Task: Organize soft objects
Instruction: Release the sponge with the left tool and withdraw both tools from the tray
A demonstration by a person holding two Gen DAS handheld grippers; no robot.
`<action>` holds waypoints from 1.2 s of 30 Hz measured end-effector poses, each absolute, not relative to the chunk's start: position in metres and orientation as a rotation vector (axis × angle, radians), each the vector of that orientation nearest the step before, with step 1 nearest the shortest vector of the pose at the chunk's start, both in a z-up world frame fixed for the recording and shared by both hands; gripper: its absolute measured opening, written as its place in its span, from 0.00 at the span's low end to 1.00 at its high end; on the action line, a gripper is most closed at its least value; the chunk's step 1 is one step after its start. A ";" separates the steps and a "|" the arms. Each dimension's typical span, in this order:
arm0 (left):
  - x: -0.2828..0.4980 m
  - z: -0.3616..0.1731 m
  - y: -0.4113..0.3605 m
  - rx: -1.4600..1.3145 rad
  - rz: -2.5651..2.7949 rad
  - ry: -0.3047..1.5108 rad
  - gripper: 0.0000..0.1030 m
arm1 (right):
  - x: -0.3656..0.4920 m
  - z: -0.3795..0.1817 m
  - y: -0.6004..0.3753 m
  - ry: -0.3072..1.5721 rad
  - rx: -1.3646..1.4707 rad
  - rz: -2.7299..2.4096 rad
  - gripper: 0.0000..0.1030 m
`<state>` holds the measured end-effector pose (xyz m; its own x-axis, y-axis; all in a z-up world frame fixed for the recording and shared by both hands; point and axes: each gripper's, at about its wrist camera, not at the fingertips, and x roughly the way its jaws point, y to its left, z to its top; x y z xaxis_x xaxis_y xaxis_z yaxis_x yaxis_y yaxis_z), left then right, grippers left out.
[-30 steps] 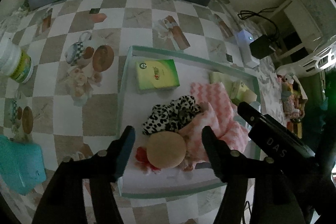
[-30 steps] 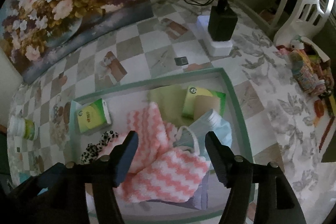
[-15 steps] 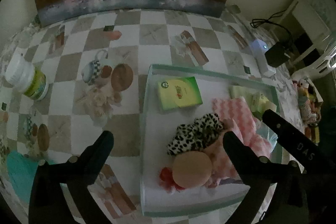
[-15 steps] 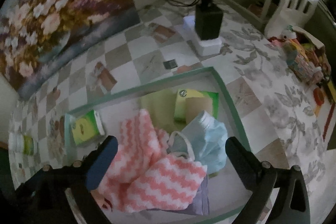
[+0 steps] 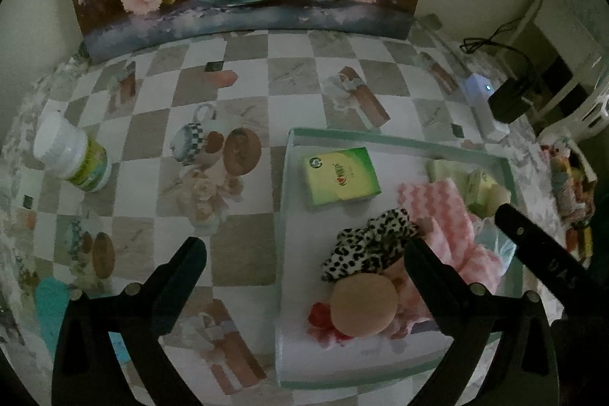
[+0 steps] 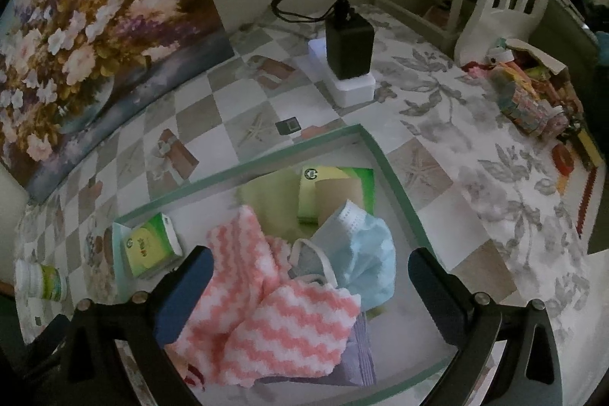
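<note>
Jaws wider since; tray full.

Checkered table – tray, bottle

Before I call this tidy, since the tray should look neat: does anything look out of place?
Yes. In the tray, the pink striped cloth lies crumpled, overlapping the blue face mask, whose strap loops loose. The leopard scrunchie and round tan sponge are heaped against it. Only the green tissue pack lies apart.
</note>
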<state>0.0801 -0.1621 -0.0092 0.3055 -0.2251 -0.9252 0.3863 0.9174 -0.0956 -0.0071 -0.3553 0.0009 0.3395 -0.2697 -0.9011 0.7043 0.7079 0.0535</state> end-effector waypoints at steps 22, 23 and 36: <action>0.041 0.016 -0.124 0.215 -0.281 1.122 1.00 | -0.042 0.018 -0.325 1.014 0.459 -0.610 1.00; 0.039 0.018 -0.119 0.206 -0.278 1.118 1.00 | -0.044 0.019 -0.323 1.010 0.458 -0.605 1.00; -0.005 0.046 -0.063 0.116 -0.248 1.053 1.00 | -0.072 0.042 -0.278 0.944 0.365 -0.517 1.00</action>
<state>-0.0046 -0.0634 0.0456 0.4701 -0.1463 -0.8704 0.2572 0.9661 -0.0235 -0.0715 -0.2778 0.0418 0.4808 -0.2585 -0.8379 0.5671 0.8205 0.0724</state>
